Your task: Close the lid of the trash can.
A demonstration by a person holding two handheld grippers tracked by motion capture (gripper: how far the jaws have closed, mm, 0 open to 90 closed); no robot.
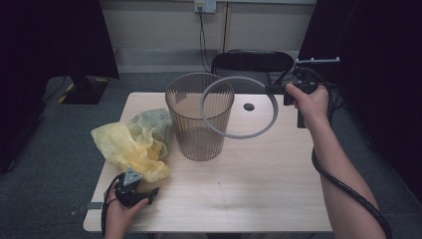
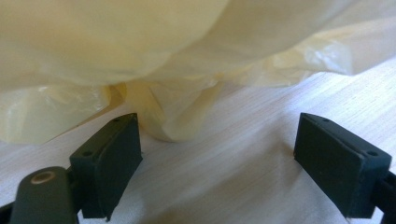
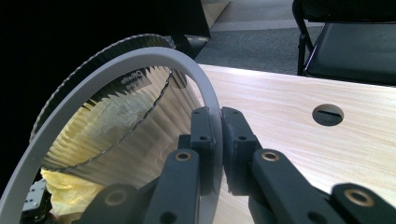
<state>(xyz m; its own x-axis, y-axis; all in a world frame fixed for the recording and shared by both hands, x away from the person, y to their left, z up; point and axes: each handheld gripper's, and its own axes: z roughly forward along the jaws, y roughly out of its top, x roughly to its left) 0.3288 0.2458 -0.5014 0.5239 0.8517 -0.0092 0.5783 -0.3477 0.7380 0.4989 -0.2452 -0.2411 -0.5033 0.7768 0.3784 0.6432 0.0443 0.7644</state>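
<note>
Grey ring (image 1: 239, 106) hangs in the air, tilted up on edge, just in front of the ribbed translucent wastebasket (image 1: 200, 119) that stands upright near the middle of the wooden table (image 1: 259, 174). In the high view the ring overlaps the basket's rim at about 3 o'clock of the basket. The right gripper (image 1: 281, 91) pinches the ring at its 2 o'clock edge; in the right gripper view its two black jaws are pressed together on the thin band of the ring (image 3: 116, 84), one pad on each face, with the wastebasket (image 3: 116, 135) seen through the hoop.

At 9 o'clock of the basket lies a crumpled yellow plastic bag (image 1: 130, 144), touching the basket's side. The left gripper (image 1: 137, 191) rests at the table's near left corner, at 6 o'clock of the bag, held in the person's left hand (image 1: 119, 214). Its jaws are spread wide with nothing between the pads; in the left gripper view a fold of the bag (image 2: 177, 56) lies just ahead of them on the tabletop.

A round cable hole (image 1: 249, 106) sits in the table at 3 o'clock of the basket, seen inside the ring.
</note>
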